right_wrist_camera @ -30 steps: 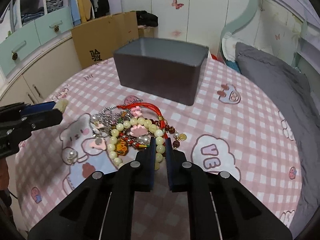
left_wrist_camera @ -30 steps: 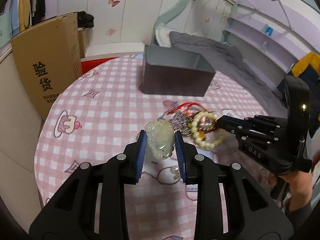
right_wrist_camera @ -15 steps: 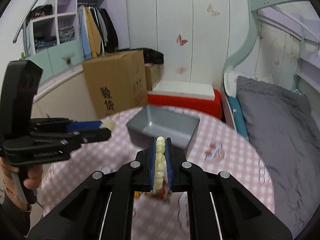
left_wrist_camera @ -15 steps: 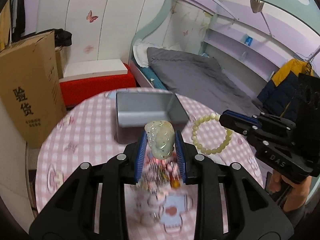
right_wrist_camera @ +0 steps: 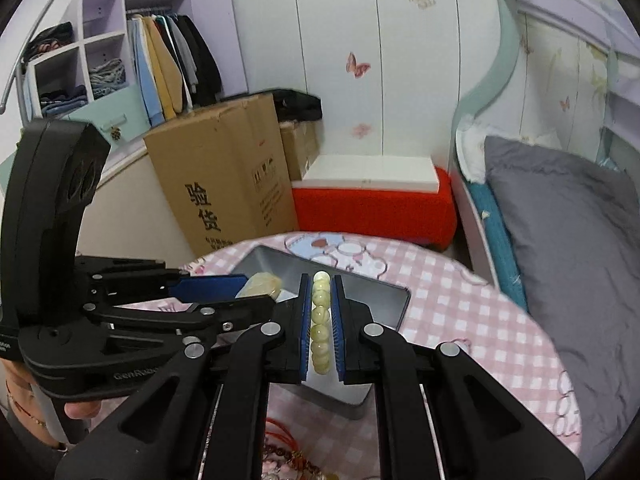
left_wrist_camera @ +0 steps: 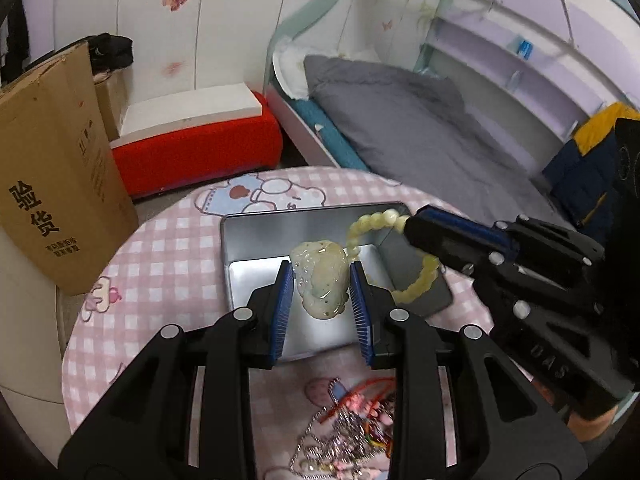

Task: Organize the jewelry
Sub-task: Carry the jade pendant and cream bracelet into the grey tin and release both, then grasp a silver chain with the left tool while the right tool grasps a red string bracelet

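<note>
The left gripper (left_wrist_camera: 322, 304) clamps a pale green carved pendant (left_wrist_camera: 319, 283) between its blue pads, its jaws only partly closed around the stone. The right gripper (right_wrist_camera: 321, 326), nearly shut, pinches a cream bead bracelet (right_wrist_camera: 321, 320) whose loop hangs beside the pendant. Both pieces hover over an open grey metal box (left_wrist_camera: 256, 240) on a round table with a pink checked cloth (left_wrist_camera: 168, 240). A tangle of chains and red cord (left_wrist_camera: 352, 428) lies on the cloth nearer the camera. The step appears to be dropping both pieces in; next, each gripper likely needs to lower slightly and open.
</note>
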Motion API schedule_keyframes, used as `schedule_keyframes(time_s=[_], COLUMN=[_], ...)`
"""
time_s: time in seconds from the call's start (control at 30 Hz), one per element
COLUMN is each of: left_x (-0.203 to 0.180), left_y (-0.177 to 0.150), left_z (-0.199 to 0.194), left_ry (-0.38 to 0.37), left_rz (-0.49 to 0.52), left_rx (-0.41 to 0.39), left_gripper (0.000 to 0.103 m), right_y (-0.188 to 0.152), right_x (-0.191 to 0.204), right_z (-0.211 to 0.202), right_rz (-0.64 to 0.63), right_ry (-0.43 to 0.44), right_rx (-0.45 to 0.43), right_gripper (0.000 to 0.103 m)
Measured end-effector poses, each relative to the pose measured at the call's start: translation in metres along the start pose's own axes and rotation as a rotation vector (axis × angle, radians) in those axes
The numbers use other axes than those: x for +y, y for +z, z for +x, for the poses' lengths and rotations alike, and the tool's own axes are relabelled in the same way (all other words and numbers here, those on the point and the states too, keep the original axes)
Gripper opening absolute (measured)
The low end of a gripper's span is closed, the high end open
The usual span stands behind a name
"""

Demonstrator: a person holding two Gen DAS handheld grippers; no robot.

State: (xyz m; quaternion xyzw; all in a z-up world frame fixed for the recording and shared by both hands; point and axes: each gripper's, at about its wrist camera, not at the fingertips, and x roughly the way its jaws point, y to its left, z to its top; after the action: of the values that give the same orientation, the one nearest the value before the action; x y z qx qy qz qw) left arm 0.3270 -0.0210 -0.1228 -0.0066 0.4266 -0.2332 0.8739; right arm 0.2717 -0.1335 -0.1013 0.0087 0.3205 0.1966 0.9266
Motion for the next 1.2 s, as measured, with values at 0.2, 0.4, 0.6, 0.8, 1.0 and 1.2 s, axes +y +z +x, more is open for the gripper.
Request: schedule_keyframes(time_s=[0.2, 0.4, 0.6, 0.8, 1.0, 1.2], left_x=[0.007, 0.003, -0.002, -0.002, -0.014, -0.026], left_y=[0.0, 0.003, 0.003, 0.003, -0.013, -0.053], left_z=[0.021, 0.028, 0.026, 0.006, -0.044, -0.085], left_ry=[0.016, 0.037, 0.045, 0.037, 0.076, 0.139], left_rz=[-0.001, 0.026, 0.051, 0.026, 0.059, 0.088], left_rx=[0.058, 0.062, 0.059, 0.021, -0.066, -0.116], left_gripper=[0.029, 0.029, 0.046, 0.05, 0.05, 0.051], right_y=[-0.011, -0.018, -0.018, -0.017, -0.016, -0.034], right_x=[-0.01, -0.017, -0.023, -0.026, -0.019, -0.006], right_z=[0.016, 0.02, 0.015, 0.001, -0.035, -0.08], right_rz=[0.032, 0.051, 0.069, 0.084, 0.074, 0.042], right_ry=[0.023, 0.026, 0.016, 0.009, -0.004, -0.037], right_rx=[0.047, 0.065, 0.059, 0.03, -0.016, -0.065], right_gripper=[0.008, 0.008, 0.011, 0.022, 0.024, 0.032])
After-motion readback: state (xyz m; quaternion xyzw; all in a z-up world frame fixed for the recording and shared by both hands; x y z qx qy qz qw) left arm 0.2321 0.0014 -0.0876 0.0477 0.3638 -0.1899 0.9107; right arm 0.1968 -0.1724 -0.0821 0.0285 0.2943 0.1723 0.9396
